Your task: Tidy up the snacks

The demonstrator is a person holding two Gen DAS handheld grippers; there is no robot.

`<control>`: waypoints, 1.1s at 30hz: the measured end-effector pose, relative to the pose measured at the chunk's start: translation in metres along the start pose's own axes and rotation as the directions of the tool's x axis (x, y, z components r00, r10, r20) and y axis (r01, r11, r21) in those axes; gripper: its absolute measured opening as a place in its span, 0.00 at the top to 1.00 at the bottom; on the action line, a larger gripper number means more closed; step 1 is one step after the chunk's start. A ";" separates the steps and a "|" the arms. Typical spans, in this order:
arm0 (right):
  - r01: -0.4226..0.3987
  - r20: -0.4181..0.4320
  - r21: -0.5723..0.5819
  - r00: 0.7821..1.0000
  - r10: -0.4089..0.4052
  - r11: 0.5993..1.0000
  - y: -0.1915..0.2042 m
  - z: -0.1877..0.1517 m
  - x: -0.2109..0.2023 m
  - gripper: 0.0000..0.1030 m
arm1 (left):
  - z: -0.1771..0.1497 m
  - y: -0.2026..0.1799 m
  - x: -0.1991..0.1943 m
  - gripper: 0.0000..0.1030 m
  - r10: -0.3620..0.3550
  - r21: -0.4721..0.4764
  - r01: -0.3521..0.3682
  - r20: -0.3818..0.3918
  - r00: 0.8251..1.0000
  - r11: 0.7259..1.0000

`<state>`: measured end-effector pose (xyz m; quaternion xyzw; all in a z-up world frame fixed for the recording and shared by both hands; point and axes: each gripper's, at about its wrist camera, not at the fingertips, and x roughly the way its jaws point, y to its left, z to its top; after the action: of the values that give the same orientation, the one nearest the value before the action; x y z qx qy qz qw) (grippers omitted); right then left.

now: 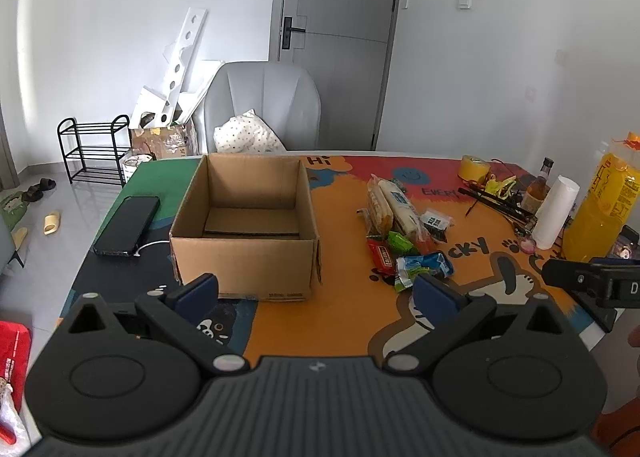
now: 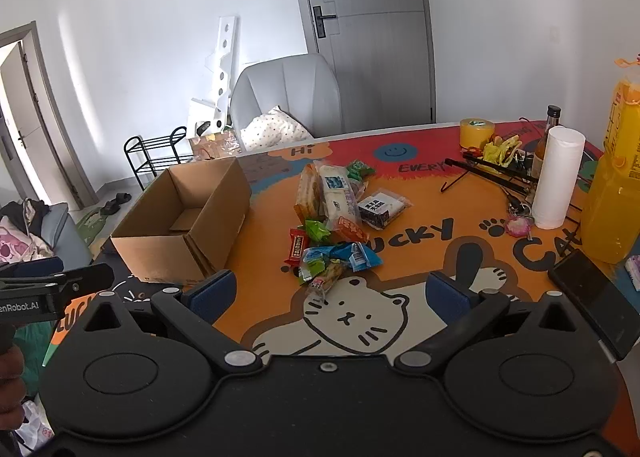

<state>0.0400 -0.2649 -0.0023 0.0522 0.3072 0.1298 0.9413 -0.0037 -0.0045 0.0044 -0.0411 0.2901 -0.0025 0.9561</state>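
An open, empty cardboard box [image 1: 244, 225] stands on the colourful table mat; it also shows in the right wrist view [image 2: 180, 225]. A pile of snack packets [image 1: 404, 225] lies to the right of it, with long bread packs, a red bar, green and blue wrappers and a dark packet; the pile also shows in the right wrist view [image 2: 336, 221]. My left gripper [image 1: 316, 293] is open and empty, just in front of the box. My right gripper [image 2: 330, 293] is open and empty, in front of the pile.
A black phone [image 1: 128, 225] lies left of the box. At the right stand a paper roll [image 2: 558, 177], a yellow juice bottle [image 2: 612, 193], a tape roll [image 2: 476, 133], a dark bottle and another phone [image 2: 592, 297]. A grey chair [image 1: 264, 105] stands behind the table.
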 end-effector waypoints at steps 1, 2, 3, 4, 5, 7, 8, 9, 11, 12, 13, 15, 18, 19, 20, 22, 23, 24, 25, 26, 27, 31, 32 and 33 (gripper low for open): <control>0.001 0.001 0.001 1.000 -0.001 1.000 0.000 0.000 0.000 0.00 | 0.000 0.001 0.000 0.00 -0.004 -0.001 0.004 -0.002 1.000 1.000; -0.001 0.002 0.000 1.000 0.001 1.000 -0.001 0.001 0.000 0.00 | -0.001 0.000 0.000 0.00 -0.007 -0.002 0.007 -0.004 1.000 1.000; -0.002 0.004 0.000 1.000 0.002 1.000 -0.001 0.001 -0.001 0.00 | -0.001 0.000 0.000 0.00 -0.011 0.000 0.011 -0.004 1.000 1.000; -0.001 0.005 -0.001 1.000 0.001 1.000 0.000 0.001 -0.001 0.00 | 0.000 0.000 -0.001 0.00 -0.013 0.002 0.013 -0.003 1.000 1.000; -0.001 0.005 -0.002 1.000 0.001 1.000 0.000 0.001 -0.001 0.00 | -0.001 -0.001 -0.001 0.00 -0.015 0.004 0.015 -0.002 1.000 1.000; -0.003 0.005 -0.001 1.000 0.003 1.000 0.000 0.001 -0.001 0.00 | 0.000 -0.001 -0.002 0.00 -0.019 0.005 0.019 -0.002 1.000 1.000; -0.004 0.005 -0.001 1.000 0.004 1.000 0.000 0.001 -0.002 0.00 | -0.001 -0.001 -0.002 0.00 -0.020 0.005 0.020 -0.002 1.000 1.000; -0.004 0.004 -0.003 1.000 0.004 1.000 0.000 0.001 -0.002 0.00 | -0.001 -0.002 -0.002 0.00 -0.020 0.006 0.020 -0.003 1.000 1.000; -0.005 0.004 -0.006 1.000 0.005 1.000 0.000 0.001 -0.002 0.00 | -0.002 -0.001 -0.003 0.00 -0.019 0.007 0.019 -0.001 1.000 1.000; -0.005 0.004 -0.006 1.000 0.005 1.000 0.000 0.001 -0.002 0.00 | -0.002 -0.001 -0.003 0.00 -0.020 0.004 0.020 0.001 1.000 1.000; -0.001 0.005 -0.005 1.000 0.001 1.000 0.001 0.001 -0.002 0.00 | -0.002 -0.001 -0.002 0.00 -0.021 0.002 0.021 0.002 1.000 1.000; 0.001 0.004 -0.004 1.000 -0.001 1.000 0.001 0.001 -0.001 0.00 | -0.003 -0.001 -0.003 0.00 -0.021 -0.001 0.021 0.001 1.000 1.000; 0.000 0.005 -0.007 1.000 0.000 1.000 0.001 0.001 -0.002 0.00 | -0.003 0.000 -0.003 0.00 -0.020 0.000 0.020 0.000 1.000 1.000; -0.001 0.006 -0.008 1.000 0.001 1.000 0.001 0.001 -0.002 0.00 | -0.003 0.000 -0.003 0.00 -0.020 -0.001 0.020 -0.001 1.000 1.000; -0.003 0.006 -0.007 1.000 0.003 1.000 0.001 0.001 -0.002 0.00 | -0.003 -0.001 -0.003 0.00 -0.021 0.000 0.021 0.000 1.000 1.000; -0.004 0.004 -0.009 1.000 0.004 1.000 0.002 0.002 -0.001 0.00 | -0.003 -0.001 -0.003 0.00 -0.021 0.000 0.021 0.000 1.000 1.000; -0.003 0.005 -0.010 1.000 0.003 1.000 0.002 0.002 -0.001 0.00 | -0.003 0.000 -0.003 0.00 -0.023 0.000 0.023 -0.001 1.000 1.000; -0.004 0.006 -0.010 1.000 0.004 1.000 0.001 0.002 -0.002 0.00 | -0.003 0.000 -0.003 0.00 -0.022 0.000 0.022 -0.001 1.000 1.000; -0.005 0.006 -0.008 1.000 0.005 1.000 0.001 0.002 -0.002 0.00 | -0.003 0.000 -0.004 0.00 -0.024 0.000 0.024 -0.001 1.000 1.000; -0.005 0.008 -0.009 1.000 0.005 1.000 0.001 0.002 -0.002 0.00 | -0.003 -0.001 -0.004 0.00 -0.026 0.001 0.026 0.000 1.000 1.000; -0.005 0.009 -0.009 1.000 0.005 1.000 0.001 0.002 -0.002 0.00 | -0.002 -0.001 -0.005 0.00 -0.027 0.002 0.027 0.001 1.000 1.000; -0.004 0.008 -0.009 1.000 0.005 1.000 0.001 0.002 -0.003 0.00 | -0.002 -0.002 -0.005 0.00 -0.028 0.001 0.028 0.000 1.000 1.000; -0.004 0.008 -0.011 1.000 0.004 1.000 0.001 0.002 -0.003 0.00 | -0.002 -0.002 -0.006 0.00 -0.028 0.000 0.028 -0.001 1.000 1.000; -0.006 0.010 -0.011 1.000 0.006 1.000 0.001 0.002 -0.003 0.00 | -0.002 -0.002 -0.007 0.00 -0.028 0.002 0.028 0.002 1.000 1.000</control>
<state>0.0390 -0.2650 0.0014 0.0486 0.3016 0.1338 0.9428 -0.0103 -0.0067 0.0063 -0.0442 0.2884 -0.0161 0.9564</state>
